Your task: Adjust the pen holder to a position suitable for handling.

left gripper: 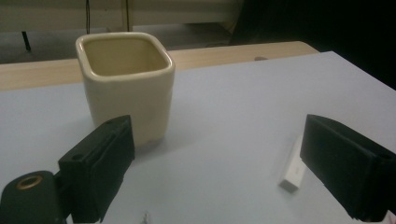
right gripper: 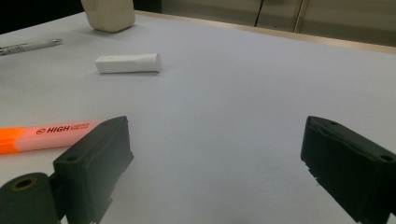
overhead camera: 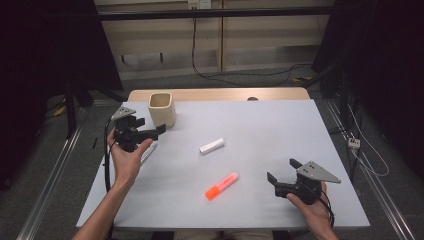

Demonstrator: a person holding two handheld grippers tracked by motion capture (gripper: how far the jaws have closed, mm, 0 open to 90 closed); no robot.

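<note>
A white tube (overhead camera: 212, 146) and an orange highlighter (overhead camera: 221, 186) lie mid-table.

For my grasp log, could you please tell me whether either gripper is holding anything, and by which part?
Nothing is held. The left gripper is open near the cream cup; the right gripper is open above the table, beside the orange highlighter.

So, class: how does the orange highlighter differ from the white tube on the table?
The orange highlighter is bright orange with a paler half; the white tube is plain white. The highlighter is longer and carries printed lettering; the tube is shorter and shows none. The highlighter lies nearer the person, the tube farther off. Both lie flat on the table, untouched.
</note>
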